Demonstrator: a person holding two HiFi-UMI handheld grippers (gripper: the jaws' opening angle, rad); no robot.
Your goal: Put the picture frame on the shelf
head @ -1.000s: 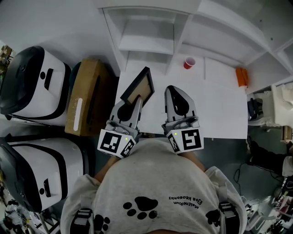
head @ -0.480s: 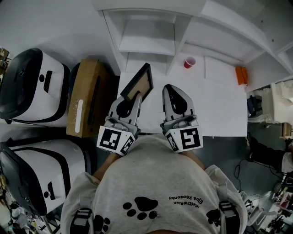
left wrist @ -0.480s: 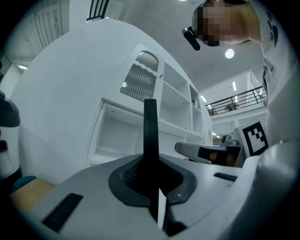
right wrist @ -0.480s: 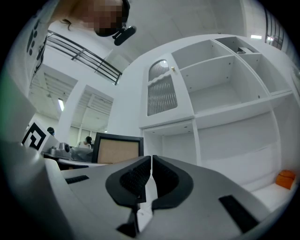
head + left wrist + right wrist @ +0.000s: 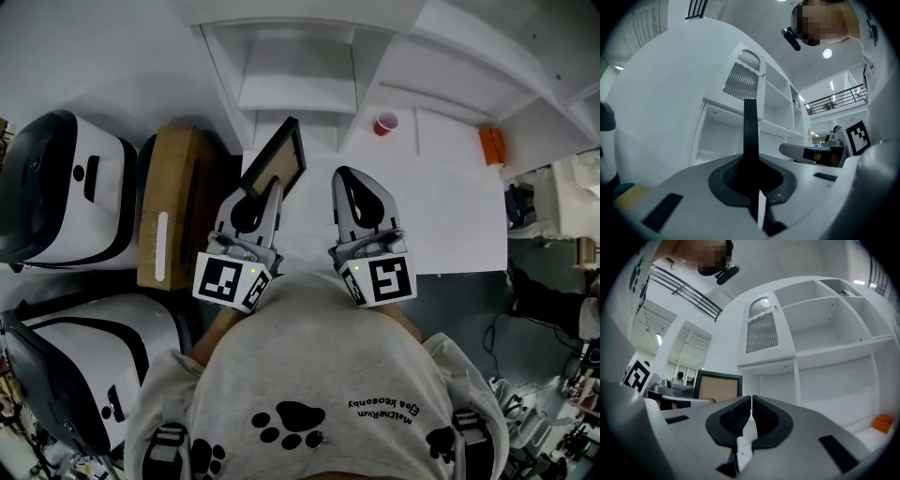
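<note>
The picture frame [image 5: 275, 159] has a black border and a tan panel. It stands on edge above the white table's left end, in front of the white shelf unit [image 5: 298, 67]. My left gripper [image 5: 265, 192] is shut on the frame's near lower edge. In the left gripper view the frame [image 5: 750, 131] rises edge-on as a thin black strip clamped between the pads of the left gripper [image 5: 751, 180]. My right gripper [image 5: 353, 180] hovers just right of it, shut on nothing. The right gripper view shows the right gripper [image 5: 751, 414] with its pads together and the frame [image 5: 718, 387] off to the left.
A red cup [image 5: 385, 125] and an orange object [image 5: 492, 147] sit at the back of the white table [image 5: 455, 220]. A cardboard box [image 5: 173, 208] and two white-and-black machines [image 5: 61, 187] [image 5: 80, 361] stand to the left. The shelf has several open compartments [image 5: 829, 331].
Both grippers have moved toward the shelf unit, and the left one has carried the frame with it, slightly leftward. Both grips are unchanged.
</note>
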